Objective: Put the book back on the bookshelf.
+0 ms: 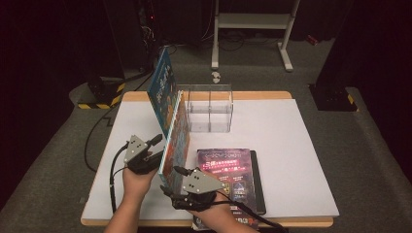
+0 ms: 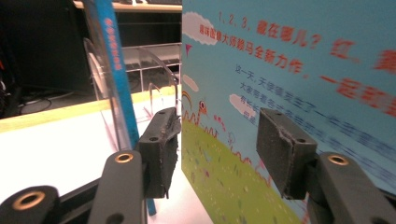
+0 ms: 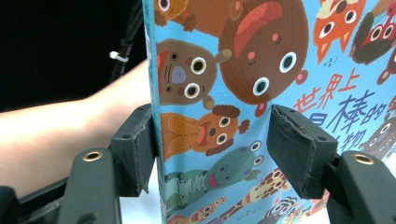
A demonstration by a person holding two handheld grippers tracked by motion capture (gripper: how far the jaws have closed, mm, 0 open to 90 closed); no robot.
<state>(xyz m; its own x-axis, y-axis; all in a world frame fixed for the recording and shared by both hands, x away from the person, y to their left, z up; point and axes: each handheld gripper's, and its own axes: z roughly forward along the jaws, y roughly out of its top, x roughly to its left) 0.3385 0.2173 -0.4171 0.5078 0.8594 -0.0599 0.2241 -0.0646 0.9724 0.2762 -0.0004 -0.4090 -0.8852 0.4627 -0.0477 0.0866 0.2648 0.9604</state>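
A tall picture book (image 1: 177, 141) stands upright on the white table (image 1: 291, 145), its animal cover (image 3: 243, 70) facing right and its grassy back cover (image 2: 289, 84) facing left. My left gripper (image 1: 156, 148) straddles its near edge from the left. Its jaws (image 2: 217, 149) stand apart around the thin book, the right pad clear of the cover. My right gripper (image 1: 172, 180) straddles the spine lower down. One pad of the right gripper (image 3: 210, 154) rests against the back and the other stands off the cover. A second blue book (image 1: 163, 87) leans upright behind.
A clear acrylic organiser (image 1: 209, 109) stands just right of the leaning book. A dark book (image 1: 228, 174) lies flat near the front edge beside my right hand. A white stand (image 1: 252, 22) and a striped floor base (image 1: 102, 94) sit beyond the table.
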